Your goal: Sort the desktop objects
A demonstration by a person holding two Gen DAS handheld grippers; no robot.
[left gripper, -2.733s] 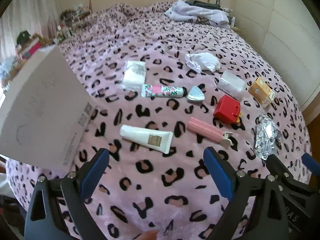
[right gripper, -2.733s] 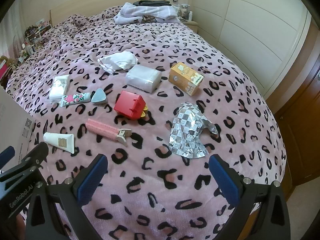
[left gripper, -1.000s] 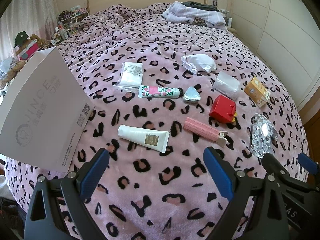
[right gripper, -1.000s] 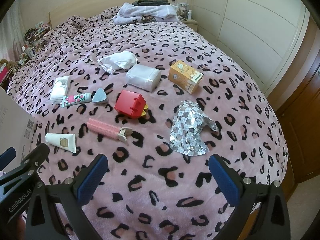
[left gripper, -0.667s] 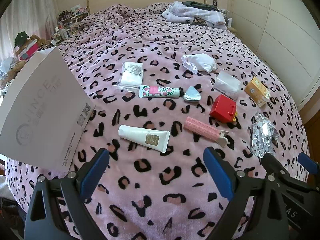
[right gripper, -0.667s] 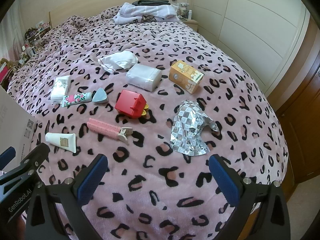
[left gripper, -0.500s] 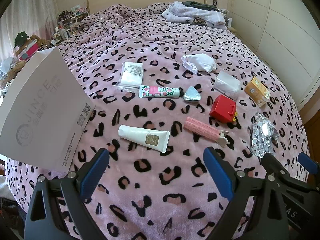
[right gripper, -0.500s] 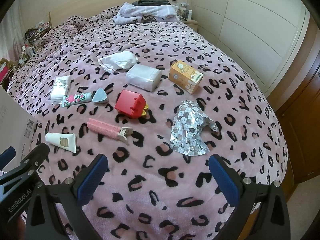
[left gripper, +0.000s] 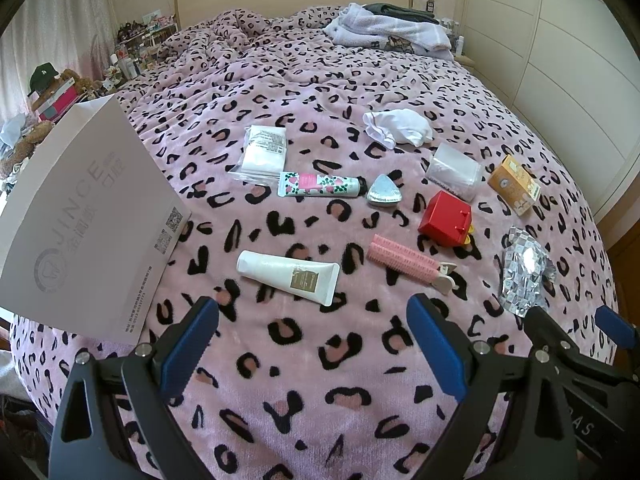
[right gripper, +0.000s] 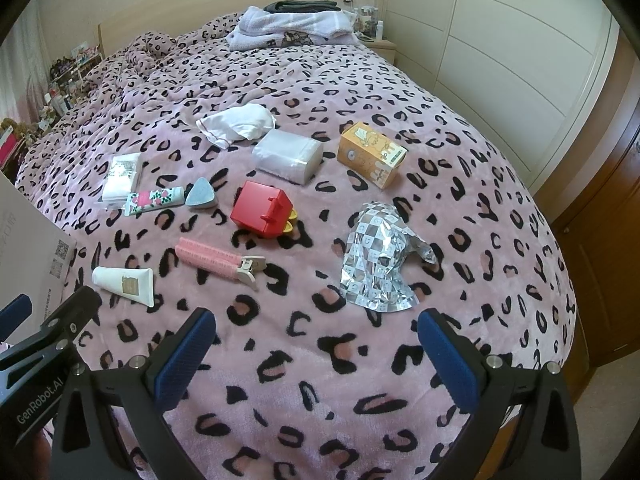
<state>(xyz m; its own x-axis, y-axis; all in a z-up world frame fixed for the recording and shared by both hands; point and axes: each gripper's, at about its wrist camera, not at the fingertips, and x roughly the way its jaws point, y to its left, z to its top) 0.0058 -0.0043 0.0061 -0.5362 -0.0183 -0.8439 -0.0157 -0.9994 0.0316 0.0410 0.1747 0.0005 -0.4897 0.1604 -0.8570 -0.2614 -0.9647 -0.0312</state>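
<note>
Both tools gape wide and empty over the bed's near edge.
Left view: left tool [left gripper: 312, 340] faces the white tube [left gripper: 289, 277], soft and light; pinch its middle. Right view: right tool [right gripper: 316, 344] faces the foil bag [right gripper: 378, 258], crinkly and slippery; grab its bunched top.

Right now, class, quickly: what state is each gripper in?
Left gripper: jaws open, holding nothing.
Right gripper: jaws open, holding nothing.
</note>
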